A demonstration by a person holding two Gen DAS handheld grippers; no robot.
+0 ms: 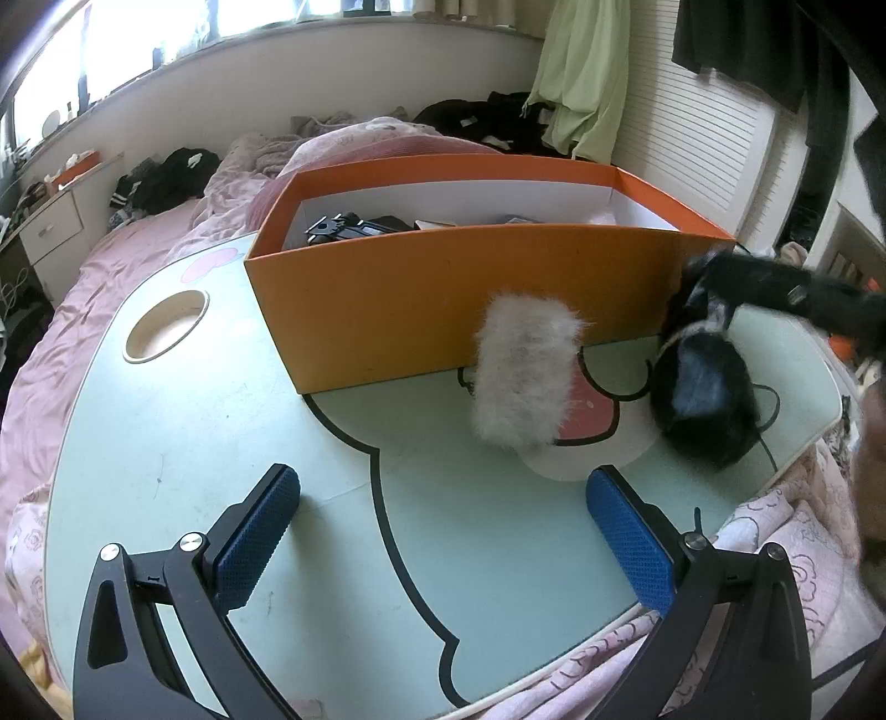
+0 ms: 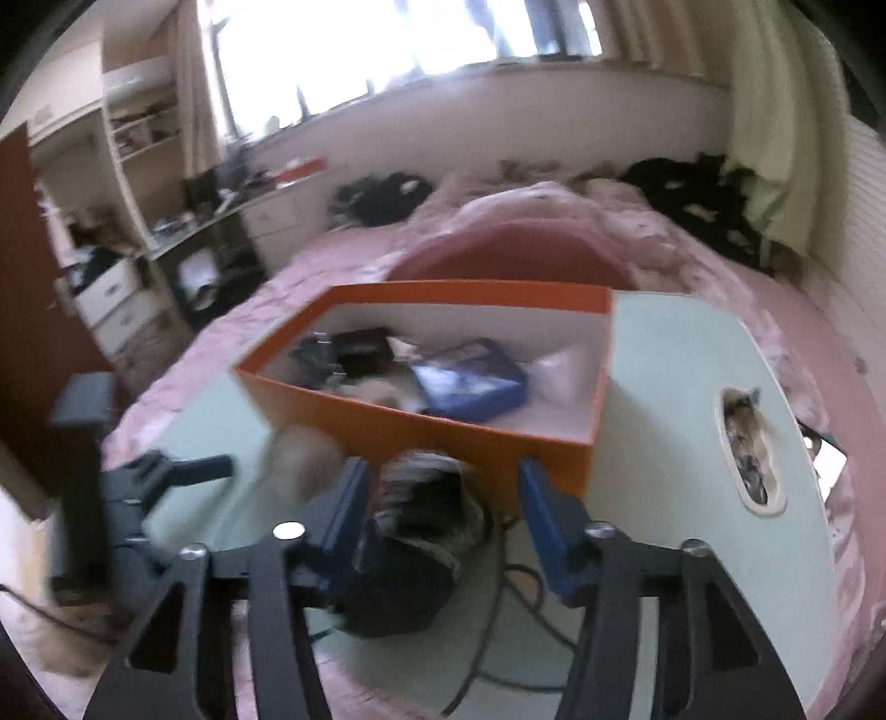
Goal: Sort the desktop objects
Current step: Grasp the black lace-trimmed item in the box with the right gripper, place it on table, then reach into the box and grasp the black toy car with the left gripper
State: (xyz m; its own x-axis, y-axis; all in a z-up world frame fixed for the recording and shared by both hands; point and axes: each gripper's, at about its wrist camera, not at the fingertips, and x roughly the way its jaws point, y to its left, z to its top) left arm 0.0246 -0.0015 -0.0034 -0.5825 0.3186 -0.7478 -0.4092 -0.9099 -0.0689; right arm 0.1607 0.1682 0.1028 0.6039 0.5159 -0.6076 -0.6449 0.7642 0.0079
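A pale green table (image 1: 166,443) with a cartoon drawing and a round hole (image 1: 166,327) stands on a bed with a pink cover (image 1: 111,249). Black clothes (image 1: 166,171) lie on the bed near the wall, and a light green cloth (image 1: 587,83) hangs in the corner beside a white slatted panel (image 1: 709,144). A bright window (image 2: 387,50) is above, and shelves with white drawers (image 2: 127,299) stand at the side of the bed.

Both wrist views look down slantwise over the pale green tabletop (image 1: 166,443) toward the bed, the right one closer, sharing the open orange cardboard box (image 1: 443,310) (image 2: 443,437).
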